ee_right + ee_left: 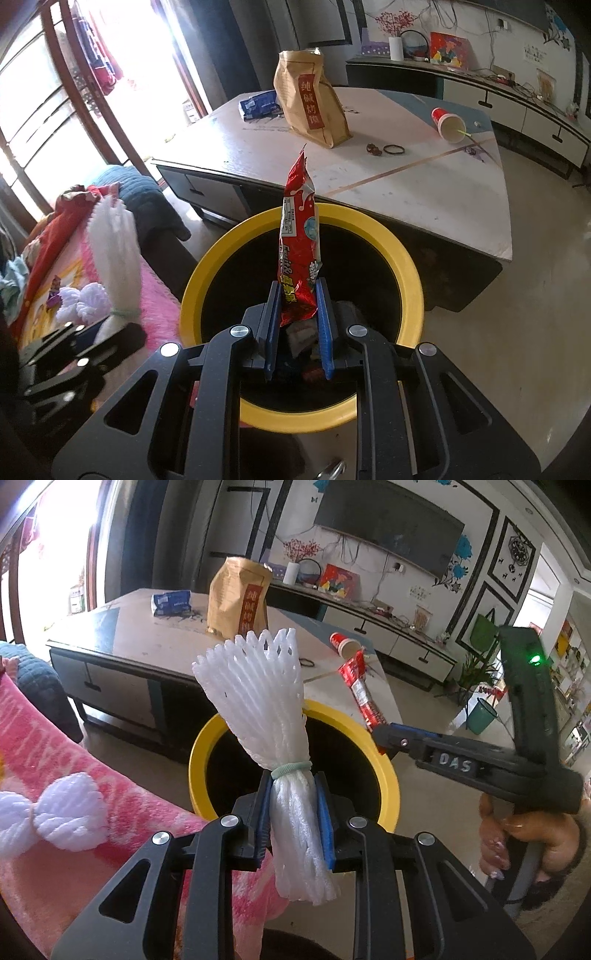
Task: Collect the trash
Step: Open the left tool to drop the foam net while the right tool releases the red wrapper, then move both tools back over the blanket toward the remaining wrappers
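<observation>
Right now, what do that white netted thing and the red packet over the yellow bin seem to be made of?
The white net sleeve looks like soft foam mesh, matte and spongy: open diamond holes, bunched by a green band, squeezed in the left gripper. The red wrapper looks like thin printed plastic or foil film, glossy with creased highlights, pinched in the right gripper. The bin rim looks like smooth plastic.
</observation>
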The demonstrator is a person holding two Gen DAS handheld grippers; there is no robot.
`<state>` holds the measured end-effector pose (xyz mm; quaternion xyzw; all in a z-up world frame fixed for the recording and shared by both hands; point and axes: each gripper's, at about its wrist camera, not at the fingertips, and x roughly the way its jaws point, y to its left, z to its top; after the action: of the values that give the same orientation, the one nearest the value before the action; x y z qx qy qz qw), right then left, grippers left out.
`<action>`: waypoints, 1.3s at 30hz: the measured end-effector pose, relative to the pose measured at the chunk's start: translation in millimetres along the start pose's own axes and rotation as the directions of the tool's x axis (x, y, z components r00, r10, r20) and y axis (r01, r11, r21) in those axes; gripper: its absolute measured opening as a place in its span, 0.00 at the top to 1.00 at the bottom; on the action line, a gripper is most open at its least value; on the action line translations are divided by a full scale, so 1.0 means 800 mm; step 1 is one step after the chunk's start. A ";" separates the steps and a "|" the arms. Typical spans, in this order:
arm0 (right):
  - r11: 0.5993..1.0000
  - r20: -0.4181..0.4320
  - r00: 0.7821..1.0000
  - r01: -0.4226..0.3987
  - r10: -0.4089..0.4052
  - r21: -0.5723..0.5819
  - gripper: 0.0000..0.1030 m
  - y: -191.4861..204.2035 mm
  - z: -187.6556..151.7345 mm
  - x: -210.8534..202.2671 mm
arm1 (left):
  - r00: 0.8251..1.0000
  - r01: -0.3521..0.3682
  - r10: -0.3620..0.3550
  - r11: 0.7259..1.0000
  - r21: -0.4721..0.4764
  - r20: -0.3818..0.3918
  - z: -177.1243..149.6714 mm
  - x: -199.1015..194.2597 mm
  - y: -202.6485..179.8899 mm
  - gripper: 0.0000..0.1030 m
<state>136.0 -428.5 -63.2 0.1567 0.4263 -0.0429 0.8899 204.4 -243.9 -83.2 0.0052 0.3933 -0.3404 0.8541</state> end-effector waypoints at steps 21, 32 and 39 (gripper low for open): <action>0.999 0.074 0.997 0.030 -0.028 -0.025 0.42 0.013 0.002 -0.016 | 0.992 -0.091 0.094 0.995 -0.040 0.089 0.002 -0.042 0.016 0.06; 0.994 0.129 0.991 -0.017 0.031 -0.108 0.36 0.056 -0.005 -0.034 | 0.969 -0.174 0.192 0.978 -0.116 0.158 -0.010 -0.100 0.050 0.06; 0.982 0.130 0.986 -0.079 0.102 -0.172 0.36 0.096 -0.013 -0.039 | 0.949 -0.216 0.250 0.959 -0.181 0.193 -0.011 -0.136 0.078 0.06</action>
<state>124.3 -354.1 -26.5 0.0979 0.3583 0.0225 0.9282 185.3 -130.6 -31.8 -0.0526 0.3215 -0.2032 0.9234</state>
